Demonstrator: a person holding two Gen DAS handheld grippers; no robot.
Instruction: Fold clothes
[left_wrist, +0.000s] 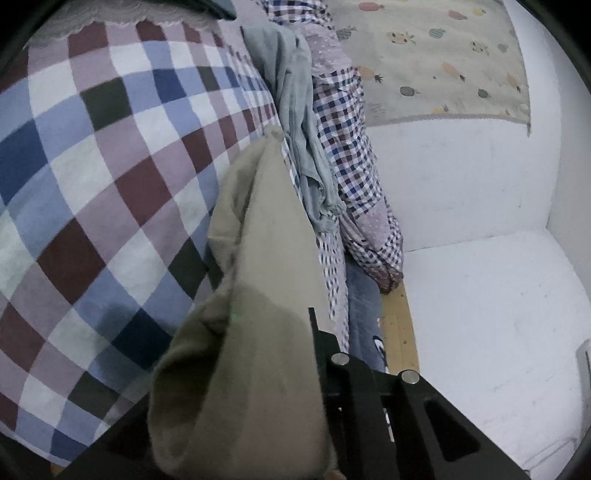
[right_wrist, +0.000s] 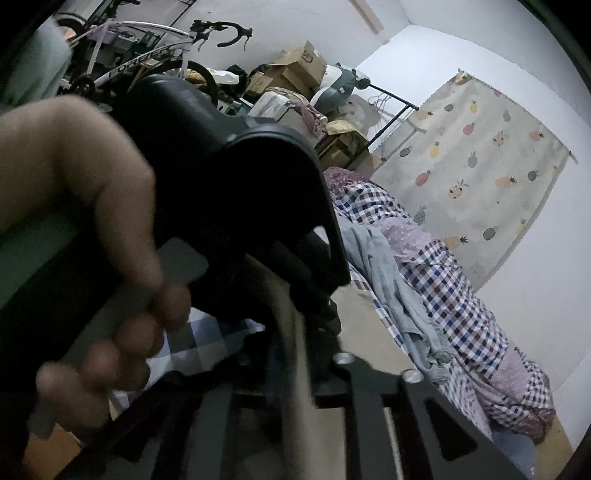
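Left wrist view: our left gripper (left_wrist: 295, 369) is clamped on the khaki garment (left_wrist: 258, 258), which drapes toward 12 o'clock over the checked bedspread (left_wrist: 92, 166). A grey garment (left_wrist: 299, 122) lies beyond.

Right wrist view: a hand (right_wrist: 85, 229) at 9 o'clock holds the other device; our right gripper (right_wrist: 306, 387) pinches a khaki strip.

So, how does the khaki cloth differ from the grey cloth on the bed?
The khaki cloth is olive-tan; the grey cloth is pale blue-grey. The khaki cloth hangs lifted at the left hand-held gripper, seemingly gripped, while the grey cloth lies crumpled on the checked bedding, with no gripper on it. The khaki cloth looks smoother, the grey one more wrinkled. Both are plain, without pattern.
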